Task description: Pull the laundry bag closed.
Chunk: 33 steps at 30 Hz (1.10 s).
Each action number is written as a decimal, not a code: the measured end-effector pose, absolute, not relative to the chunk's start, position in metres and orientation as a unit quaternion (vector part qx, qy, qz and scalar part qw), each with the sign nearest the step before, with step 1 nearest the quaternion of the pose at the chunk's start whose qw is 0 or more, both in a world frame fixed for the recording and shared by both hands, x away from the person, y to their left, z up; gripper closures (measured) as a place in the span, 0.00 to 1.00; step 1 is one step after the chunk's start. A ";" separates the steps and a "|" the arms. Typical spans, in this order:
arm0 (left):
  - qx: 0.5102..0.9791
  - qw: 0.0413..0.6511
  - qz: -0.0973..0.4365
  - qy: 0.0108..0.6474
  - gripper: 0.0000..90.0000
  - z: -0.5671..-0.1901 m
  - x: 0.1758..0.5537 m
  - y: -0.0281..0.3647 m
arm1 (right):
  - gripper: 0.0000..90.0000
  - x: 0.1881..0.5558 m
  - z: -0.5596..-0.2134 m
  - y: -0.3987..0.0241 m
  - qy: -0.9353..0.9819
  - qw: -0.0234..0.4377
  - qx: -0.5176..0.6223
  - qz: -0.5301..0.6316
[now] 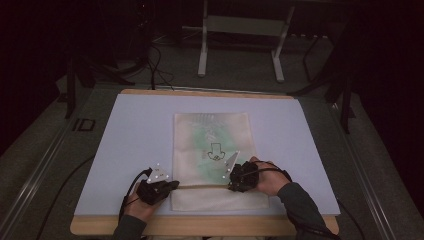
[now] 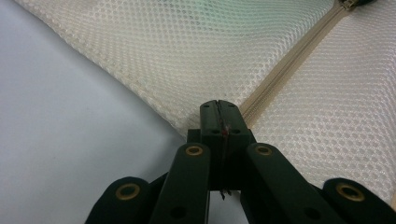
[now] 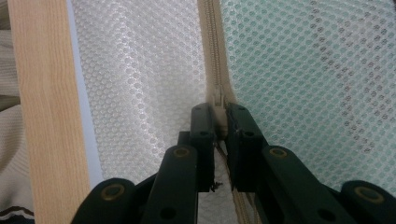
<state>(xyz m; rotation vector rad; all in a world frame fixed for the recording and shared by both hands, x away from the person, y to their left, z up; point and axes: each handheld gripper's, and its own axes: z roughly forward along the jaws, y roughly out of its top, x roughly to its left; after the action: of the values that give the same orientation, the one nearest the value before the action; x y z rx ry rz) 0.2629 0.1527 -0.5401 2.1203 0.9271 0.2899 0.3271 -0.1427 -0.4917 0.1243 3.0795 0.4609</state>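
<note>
Zipper work is barely begun: our right gripper pinches the pull, left gripper clamps the mesh bag's near-left edge.

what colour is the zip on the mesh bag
Beige, a shade darker than the cream mesh bag. The zip shows best in the right gripper view.

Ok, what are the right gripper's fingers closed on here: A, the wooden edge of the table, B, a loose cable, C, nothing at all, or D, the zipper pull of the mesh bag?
D: in the right gripper view the right gripper has its fingers clamped on the beige zipper pull along the zipper of the mesh bag.
</note>
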 end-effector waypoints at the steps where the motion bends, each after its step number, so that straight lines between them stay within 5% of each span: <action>1: 0.836 0.394 0.114 0.365 1.00 -0.540 0.263 0.153 | 0.91 0.327 -0.491 -0.143 0.989 0.012 0.042 0.143; 33: 0.836 0.395 0.113 0.365 1.00 -0.540 0.263 0.153 | 0.91 0.327 -0.486 -0.161 0.989 0.021 0.050 0.135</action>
<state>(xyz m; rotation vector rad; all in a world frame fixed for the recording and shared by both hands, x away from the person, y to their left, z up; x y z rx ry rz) 0.2632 0.1529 -0.5402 2.1192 0.9251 0.2866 0.3272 -0.1609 -0.4863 0.1549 3.0671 0.4200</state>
